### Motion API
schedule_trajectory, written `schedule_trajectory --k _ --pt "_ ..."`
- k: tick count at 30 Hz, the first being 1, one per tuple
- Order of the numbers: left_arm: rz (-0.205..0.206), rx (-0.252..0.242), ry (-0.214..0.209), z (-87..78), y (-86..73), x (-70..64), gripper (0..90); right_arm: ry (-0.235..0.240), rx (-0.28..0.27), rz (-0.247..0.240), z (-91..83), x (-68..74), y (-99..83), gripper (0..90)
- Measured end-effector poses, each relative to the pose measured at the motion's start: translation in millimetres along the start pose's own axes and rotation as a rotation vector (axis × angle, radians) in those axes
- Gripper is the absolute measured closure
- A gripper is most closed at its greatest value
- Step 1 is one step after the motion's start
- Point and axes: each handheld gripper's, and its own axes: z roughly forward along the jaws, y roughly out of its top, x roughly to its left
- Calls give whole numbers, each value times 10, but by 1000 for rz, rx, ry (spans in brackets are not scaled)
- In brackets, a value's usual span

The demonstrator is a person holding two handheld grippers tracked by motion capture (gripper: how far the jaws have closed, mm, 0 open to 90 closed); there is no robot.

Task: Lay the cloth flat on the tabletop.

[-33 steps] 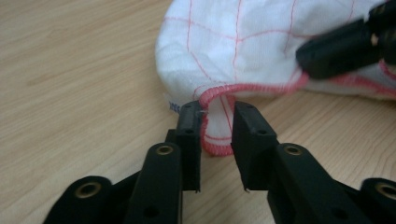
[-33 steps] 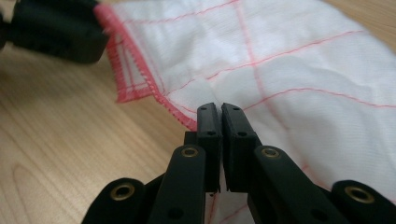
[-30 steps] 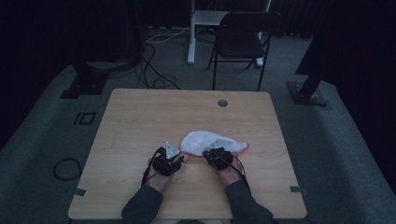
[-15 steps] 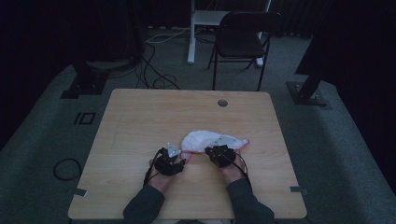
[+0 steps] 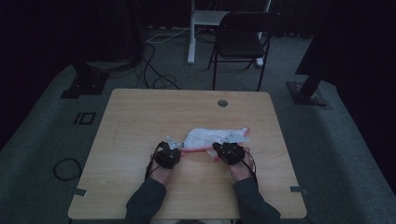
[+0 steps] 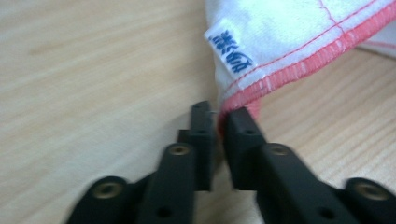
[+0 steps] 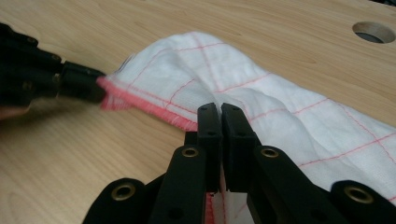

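Centrally on the near half of a light wooden table [image 5: 140, 121], a white cloth [image 5: 208, 137] with thin red grid lines and a pink-red stitched hem lies bunched in a loose, elongated heap, its long side running left to right in the high view. Its hem [image 6: 299, 65] carries a small white label [image 6: 231, 51] printed in blue characters, seen close up in the left gripper view. The left gripper [image 6: 218, 122] pinches the cloth's near left corner, its two black jaws drawn almost together with a sliver of pink hem clamped between them. The right gripper [image 7: 219, 112] grips the near edge of the cloth farther along, its jaws pressed close with the fabric rising in a soft fold just beyond their tips; the left gripper appears at the far left of that view, holding the hem end. From above, both grippers sit at the cloth's near edge, the left gripper [image 5: 168, 154] apart from the right gripper [image 5: 229, 151], each held by a person's hand with dark sleeves entering from the bottom. A round cable hole [image 5: 222, 102] marks the table's far side. Beyond it stands a dark folding chair [image 5: 245, 37] on grey carpet, with cables trailing across the floor.
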Motion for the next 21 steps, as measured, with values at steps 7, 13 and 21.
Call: schedule_trajectory --k 7,13,21 --pt "78 -120 97 -337 149 39 889 36 3 -11 -37 84 -69 878" --pt "149 -133 87 -449 128 -38 888 50 17 -21 -86 159 -184 877" --pt "178 -91 10 -375 -72 -174 887 54 63 -18 -185 151 -413 876"
